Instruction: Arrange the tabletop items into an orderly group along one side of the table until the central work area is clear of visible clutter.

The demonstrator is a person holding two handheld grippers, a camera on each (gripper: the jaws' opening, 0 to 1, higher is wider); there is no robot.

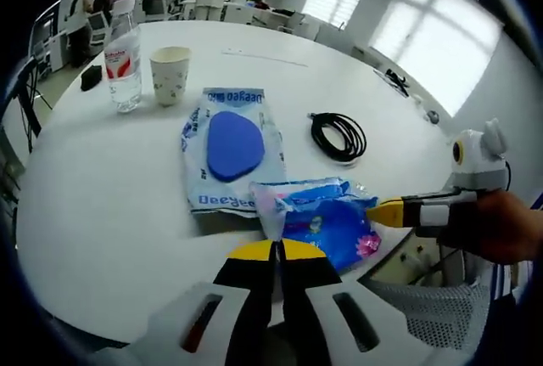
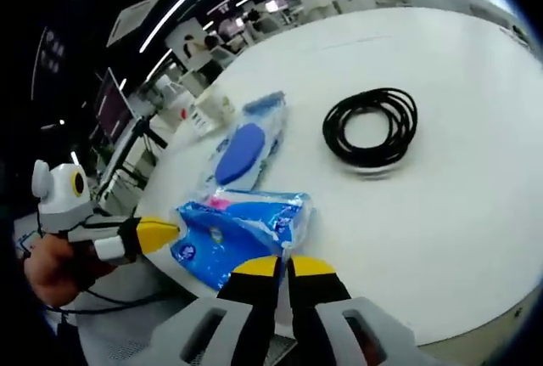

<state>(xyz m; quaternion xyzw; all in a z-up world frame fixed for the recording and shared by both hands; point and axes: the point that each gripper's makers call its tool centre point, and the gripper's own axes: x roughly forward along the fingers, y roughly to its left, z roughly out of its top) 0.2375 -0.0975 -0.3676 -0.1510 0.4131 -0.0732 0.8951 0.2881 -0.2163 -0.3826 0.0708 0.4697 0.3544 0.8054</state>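
Large white table (image 1: 102, 213), round-edged, broad and mostly bare toward the far side and across the near-left stretch in the left gripper view; plenty of open surface there. Behind it, office desks, monitors and standing people; bright windows along the right.

On the table, from biggest to smallest: clear packet with a blue oval pad inside (image 1: 231, 147), lying flat near the middle. Just beside its near corner, a crinkled blue plastic bag (image 1: 327, 217), close to the table's near edge, touching or overlapping the packet's corner. Black coiled cable (image 1: 338, 136) to the right of the packet, apart from both bags, open table all around it. Water bottle (image 1: 124, 59) with red label, upright at far left; paper cup (image 1: 170, 75) upright just beside it, not touching. Small dark object near the far-left rim, too small to identify.

Left gripper (image 1: 277, 251), yellow-tipped, jaws pressed together on the near corner of the blue plastic bag. Right gripper (image 2: 283, 266), jaws likewise closed, pinching the same bag's edge; seen from the left gripper view entering from the right, held in a hand (image 1: 501, 226).

Beyond the near edge, a grey mesh chair back (image 1: 424, 311) below the right gripper, close to the rim.
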